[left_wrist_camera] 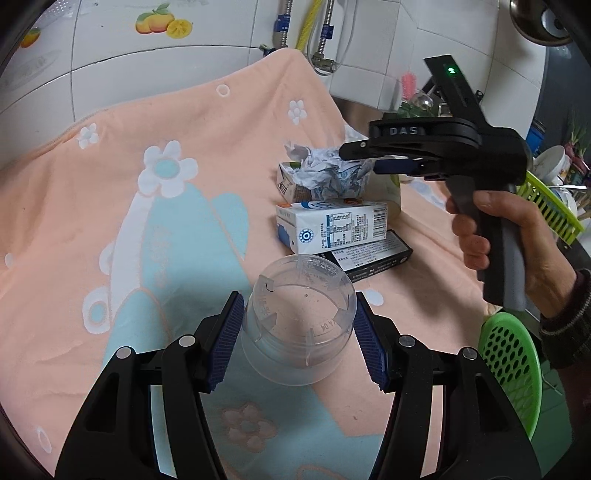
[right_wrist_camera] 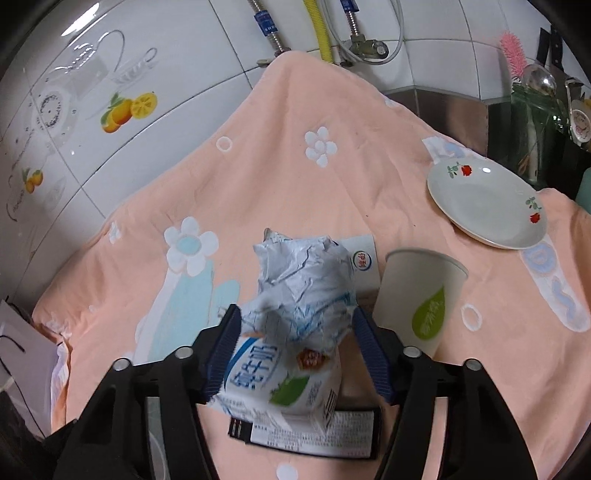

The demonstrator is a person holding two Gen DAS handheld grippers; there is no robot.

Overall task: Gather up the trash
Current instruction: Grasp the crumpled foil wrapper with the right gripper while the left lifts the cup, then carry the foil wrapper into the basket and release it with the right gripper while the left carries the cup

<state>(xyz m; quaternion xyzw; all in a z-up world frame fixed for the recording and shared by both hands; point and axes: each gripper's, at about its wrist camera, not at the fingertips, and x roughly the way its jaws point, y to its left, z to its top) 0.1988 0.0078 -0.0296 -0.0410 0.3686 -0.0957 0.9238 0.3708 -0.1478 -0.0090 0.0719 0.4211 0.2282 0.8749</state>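
Nearest the left wrist lens: left tongs [left_wrist_camera: 298, 334], blue ribbed pads pressed on both sides of a clear plastic cup [left_wrist_camera: 297, 317] turned bottom-up, gripped just above the cloth

Beneath everything, peach flowered towel [left_wrist_camera: 147, 221] draped over the surface, white and pale-blue blossoms, running up against the white tiled wall [left_wrist_camera: 110, 48] with fruit decals

Right hand [left_wrist_camera: 491, 240] wrapped round the black handle of the right tongs [right_wrist_camera: 297, 347]; pads spread wide on either side of a crumpled paper wad [right_wrist_camera: 304, 280], whether actually touching it: cannot tell

Wad resting atop the trash heap: white milk carton [left_wrist_camera: 332, 223] lying on its side, a second opened carton [left_wrist_camera: 288, 182] behind it, a black flat box [left_wrist_camera: 373, 254] under the front carton, touching

Beside the heap on its right, upright paper cup [right_wrist_camera: 421, 299] with a green leaf mark, close to the right pad

Farther right, white plate [right_wrist_camera: 484, 199] with red rose sprigs, flat on the towel, well apart from the heap

Low at the right edge of the left wrist view, green perforated basket [left_wrist_camera: 513, 365]

Along the wall above, yellow hose [right_wrist_camera: 317, 26] and metal pipes
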